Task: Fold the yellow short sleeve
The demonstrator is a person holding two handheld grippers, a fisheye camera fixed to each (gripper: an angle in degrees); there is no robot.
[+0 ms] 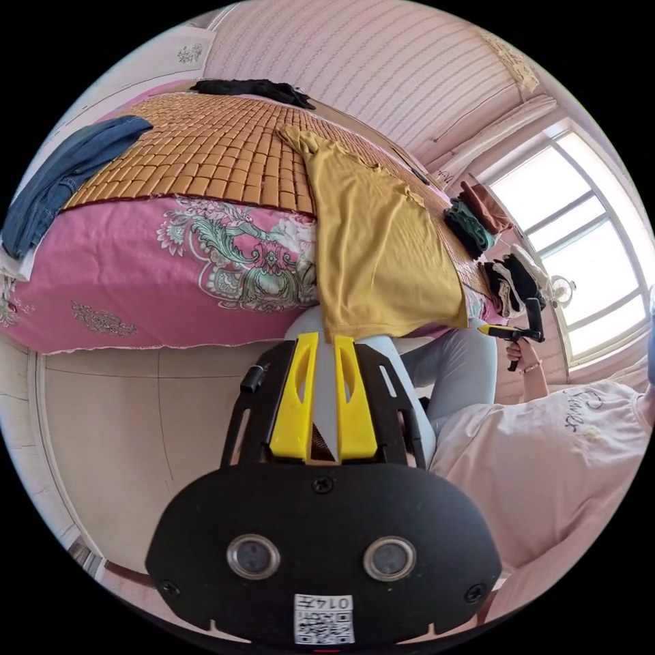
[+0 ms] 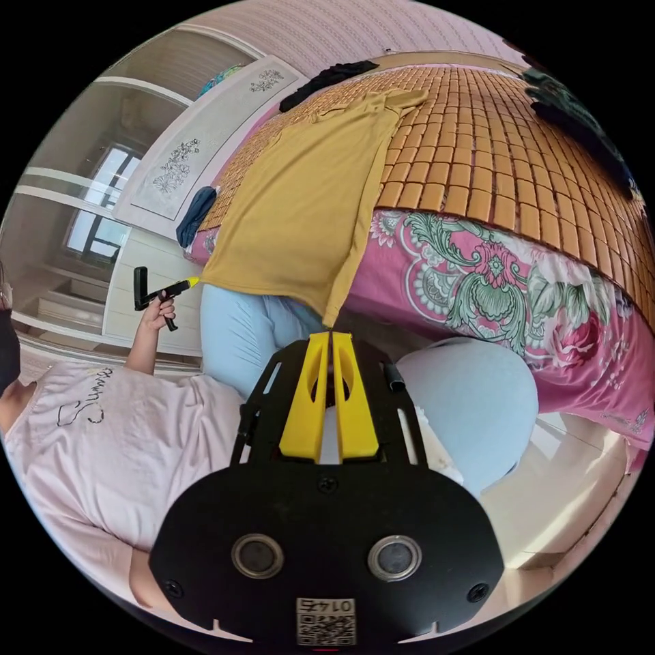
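In the left gripper view we see the left gripper (image 1: 326, 338) with its yellow jaws nearly closed at the hem of the yellow short sleeve (image 1: 372, 252). The garment lies on the bamboo mat (image 1: 218, 153) and hangs over the pink floral sheet (image 1: 170, 273). The right gripper (image 1: 486, 329), held by a hand (image 1: 524, 355), meets the opposite hem corner. Folded clothes (image 1: 488, 235) sit along the far mat edge.

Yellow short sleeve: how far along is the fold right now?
Done: the yellow short sleeve lies spread on the bed's bamboo mat, its hem hanging over the edge. In hand: the left claw and right claw each sit at a hem corner, jaws nearly closed; whether they pinch the cloth is unclear. Left: every fold, since no part is turned over yet.
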